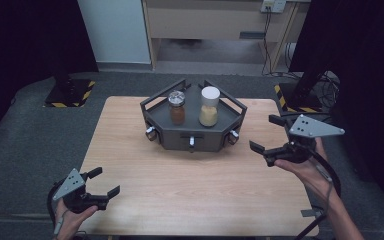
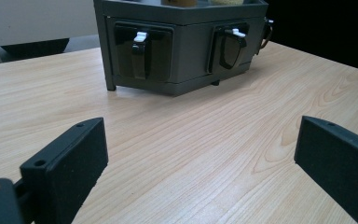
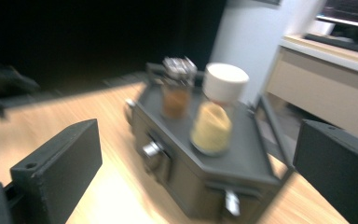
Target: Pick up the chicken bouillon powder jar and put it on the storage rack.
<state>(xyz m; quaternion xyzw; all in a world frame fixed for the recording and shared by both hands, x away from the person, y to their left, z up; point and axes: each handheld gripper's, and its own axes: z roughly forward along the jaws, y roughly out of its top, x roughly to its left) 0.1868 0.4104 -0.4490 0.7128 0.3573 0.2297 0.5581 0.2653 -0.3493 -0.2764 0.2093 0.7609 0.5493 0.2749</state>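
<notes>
Black fingers of the right gripper (image 1: pixel 269 136) stand spread and empty, just right of the rack (image 1: pixel 192 131) at the desk's (image 1: pixel 190 185) far middle. The left gripper (image 1: pixel 103 184), near the desk's front left corner and well apart from the rack, also has its fingers spread on nothing. On the rack stand a brown jar (image 1: pixel 177 108) and a yellow jar (image 1: pixel 209 107) side by side.
</notes>
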